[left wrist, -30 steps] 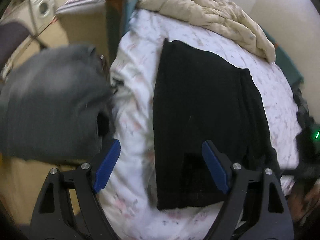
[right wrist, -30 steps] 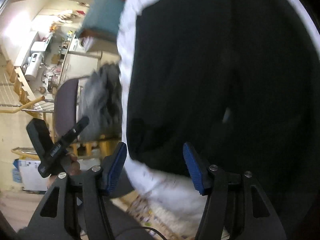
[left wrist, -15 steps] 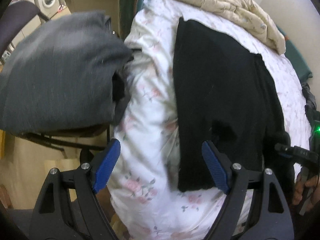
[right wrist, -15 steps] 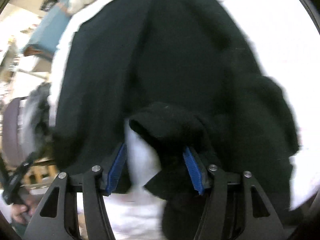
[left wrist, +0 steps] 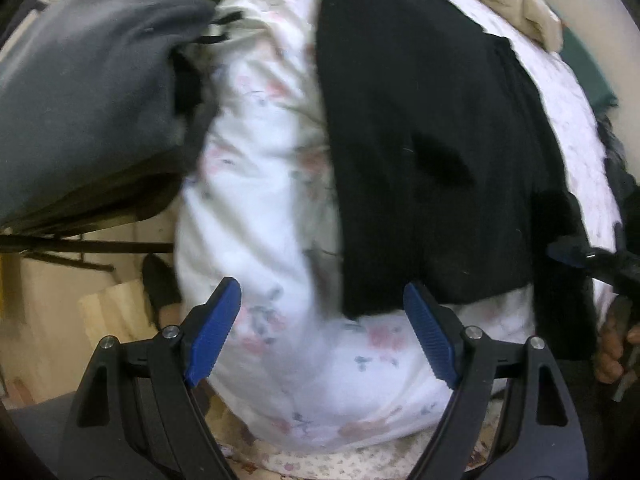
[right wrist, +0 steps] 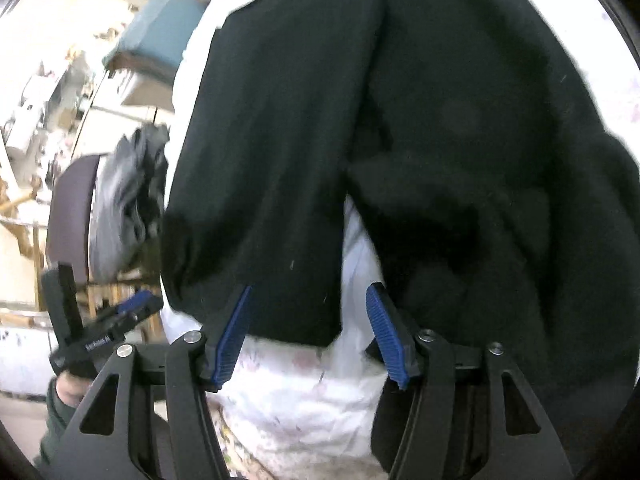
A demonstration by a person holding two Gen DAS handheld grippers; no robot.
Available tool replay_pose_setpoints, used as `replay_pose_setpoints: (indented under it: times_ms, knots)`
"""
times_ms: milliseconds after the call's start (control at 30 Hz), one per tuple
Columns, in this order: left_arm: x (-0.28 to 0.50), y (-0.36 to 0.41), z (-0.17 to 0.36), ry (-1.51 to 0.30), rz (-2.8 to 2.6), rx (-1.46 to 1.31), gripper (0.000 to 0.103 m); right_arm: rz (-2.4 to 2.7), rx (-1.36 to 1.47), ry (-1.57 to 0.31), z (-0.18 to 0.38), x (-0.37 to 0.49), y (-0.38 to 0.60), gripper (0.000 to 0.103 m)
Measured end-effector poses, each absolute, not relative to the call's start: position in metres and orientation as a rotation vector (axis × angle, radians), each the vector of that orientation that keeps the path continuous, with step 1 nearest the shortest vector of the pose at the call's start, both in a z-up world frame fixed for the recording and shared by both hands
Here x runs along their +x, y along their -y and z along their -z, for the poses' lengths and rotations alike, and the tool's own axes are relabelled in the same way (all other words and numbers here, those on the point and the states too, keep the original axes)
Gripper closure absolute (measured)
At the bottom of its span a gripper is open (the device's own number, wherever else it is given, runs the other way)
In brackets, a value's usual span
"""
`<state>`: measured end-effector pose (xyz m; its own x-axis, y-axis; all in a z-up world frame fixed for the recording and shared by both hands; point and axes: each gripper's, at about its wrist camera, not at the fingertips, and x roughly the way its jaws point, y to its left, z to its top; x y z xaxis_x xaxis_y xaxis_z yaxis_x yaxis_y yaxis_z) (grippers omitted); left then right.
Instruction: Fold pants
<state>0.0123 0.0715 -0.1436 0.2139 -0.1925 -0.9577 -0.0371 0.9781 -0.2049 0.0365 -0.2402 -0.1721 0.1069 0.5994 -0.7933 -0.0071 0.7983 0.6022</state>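
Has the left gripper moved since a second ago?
Yes. The left gripper has come down closer to the floral sheet, near the black pants' hem.

The left wrist view looks steeply down from close above the bed (left wrist: 280, 380), at its near edge, with a grey garment (left wrist: 80, 92) to the left. The right wrist view sits nearer still, slanting down over the pants (right wrist: 460, 140), which fill most of it. The 2 views share the pants (left wrist: 420, 140), the bed (right wrist: 300, 400), the grey garment (right wrist: 120, 208) and each other's gripper.
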Motion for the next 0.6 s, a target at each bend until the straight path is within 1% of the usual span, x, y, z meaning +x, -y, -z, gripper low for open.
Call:
replay_pose_setpoints:
  times_ms: [133, 167, 200, 233, 267, 300, 333, 367, 400, 433, 467, 600]
  knots:
    - [0.011, -0.059, 0.149, -1.351, 0.196, -0.190, 0.022, -0.474, 0.484, -1.475, 0.187, 0.035, 0.229, 0.042]
    - [0.012, -0.056, 0.157, -1.381, 0.206, -0.184, 0.025, -0.473, 0.481, -1.485, 0.192, 0.029, 0.234, 0.042]
    - [0.013, -0.055, 0.161, -1.393, 0.199, -0.177, 0.038, -0.474, 0.465, -1.498, 0.197, 0.026, 0.233, 0.043]
    - [0.015, -0.053, 0.164, -1.401, 0.200, -0.166, 0.047, -0.473, 0.436, -1.513, 0.201, 0.026, 0.230, 0.043]
    - [0.017, -0.050, 0.166, -1.397, 0.214, -0.149, 0.048, -0.475, 0.422, -1.519, 0.202, 0.025, 0.227, 0.045]
    - [0.018, -0.048, 0.166, -1.389, 0.220, -0.141, 0.055, -0.485, 0.417, -1.522, 0.203, 0.023, 0.225, 0.051]
    - [0.019, -0.046, 0.164, -1.371, 0.228, -0.131, 0.069, -0.493, 0.413, -1.525, 0.204, 0.024, 0.222, 0.057]
    - [0.019, -0.044, 0.162, -1.361, 0.240, -0.129, 0.078, -0.504, 0.409, -1.520, 0.203, 0.024, 0.219, 0.071]
    - [0.020, -0.044, 0.161, -1.357, 0.245, -0.129, 0.090, -0.515, 0.405, -1.517, 0.201, 0.025, 0.219, 0.086]
    - [0.019, -0.043, 0.157, -1.354, 0.254, -0.135, 0.094, -0.529, 0.395, -1.513, 0.200, 0.025, 0.217, 0.092]
    - [0.019, -0.045, 0.153, -1.354, 0.255, -0.144, 0.094, -0.533, 0.380, -1.495, 0.196, 0.025, 0.216, 0.096]
    - [0.014, -0.061, 0.127, -1.293, 0.285, -0.242, 0.097, -0.551, 0.358, -1.411, 0.173, 0.024, 0.226, 0.099]
